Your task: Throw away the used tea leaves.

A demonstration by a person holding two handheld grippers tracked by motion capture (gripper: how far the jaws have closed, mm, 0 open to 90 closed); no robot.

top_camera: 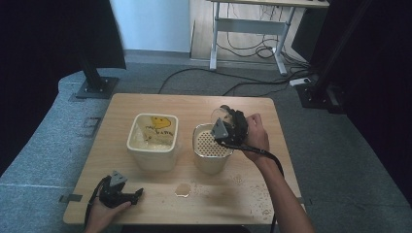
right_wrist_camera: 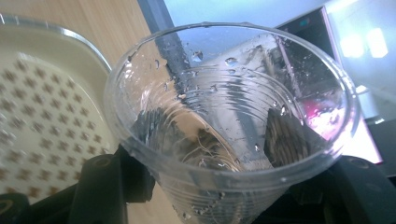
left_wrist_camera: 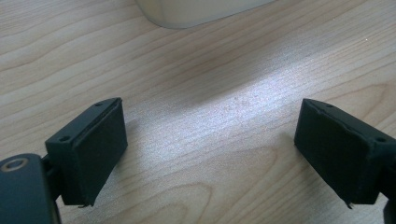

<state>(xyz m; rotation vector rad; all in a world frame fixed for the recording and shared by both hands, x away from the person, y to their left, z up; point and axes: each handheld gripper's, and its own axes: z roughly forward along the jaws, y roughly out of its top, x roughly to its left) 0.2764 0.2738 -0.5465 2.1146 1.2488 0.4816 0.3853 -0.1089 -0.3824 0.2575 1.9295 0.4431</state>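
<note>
Though its lower body hides between the jaws, clear cup [right_wrist_camera: 233, 116], wet with droplets, sits clamped in right gripper [top_camera: 228, 127]; left gripper [left_wrist_camera: 212, 158] gapes empty over table [left_wrist_camera: 210, 70].

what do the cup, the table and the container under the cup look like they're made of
Cup: thin clear plastic, glossy, ribbed; you see through its wall and droplets cling inside.
Table: light wood or wood-look laminate, matte, with grain lines.
Container: probably cream plastic, smooth, with a perforated insert of the same colour; ceramic can't be ruled out.
</note>
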